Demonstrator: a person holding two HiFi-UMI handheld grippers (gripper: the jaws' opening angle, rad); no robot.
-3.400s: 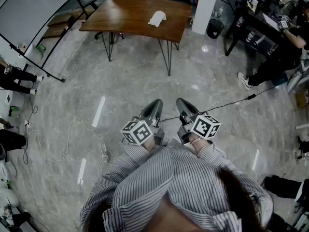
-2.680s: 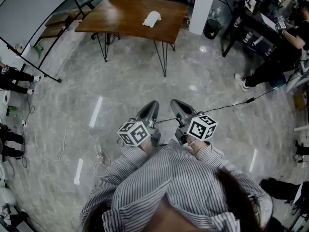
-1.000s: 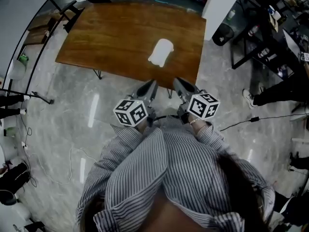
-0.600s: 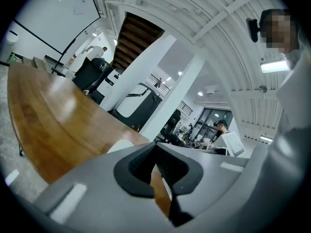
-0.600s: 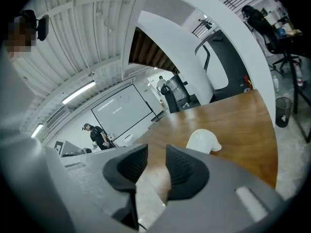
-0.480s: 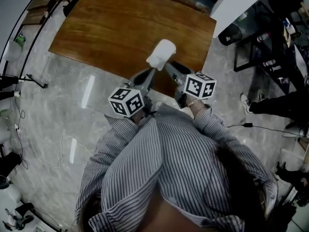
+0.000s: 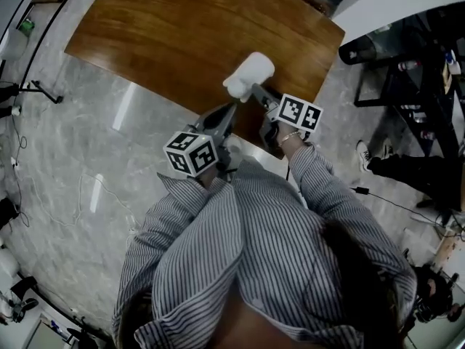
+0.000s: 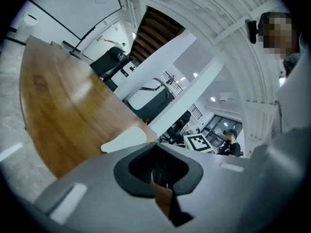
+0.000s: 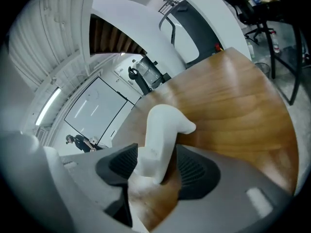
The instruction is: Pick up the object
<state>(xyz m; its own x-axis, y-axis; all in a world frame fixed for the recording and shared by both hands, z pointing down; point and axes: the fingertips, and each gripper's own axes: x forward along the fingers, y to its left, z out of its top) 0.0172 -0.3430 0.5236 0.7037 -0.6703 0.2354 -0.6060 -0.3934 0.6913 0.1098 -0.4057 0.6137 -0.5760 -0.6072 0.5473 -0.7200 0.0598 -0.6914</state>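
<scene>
A white, bent-necked object (image 7: pixel 249 75) lies on the brown wooden table (image 7: pixel 167 35) near its front edge. My right gripper (image 7: pixel 256 94) reaches over that edge, and its jaws are opening with the object's near end between them. In the right gripper view the white object (image 9: pixel 163 130) stands between the dark pads (image 9: pixel 197 171), with wood showing on the right side. My left gripper (image 7: pixel 232 109) hovers just left of it at the table edge, jaws shut and empty. The left gripper view shows the white object (image 8: pixel 124 141) beyond its closed jaw tips (image 8: pixel 158 168).
A black-framed desk (image 7: pixel 429 57) stands to the right, with a person's shoe (image 7: pixel 362 151) and a cable (image 7: pixel 385 201) on the marble floor. A stand's legs (image 7: pixel 40 91) sit at the far left. The table's far half is bare wood.
The table has come much closer in the head view. Both grippers moved forward over its edge, and the right one now has the white object between its jaws.
</scene>
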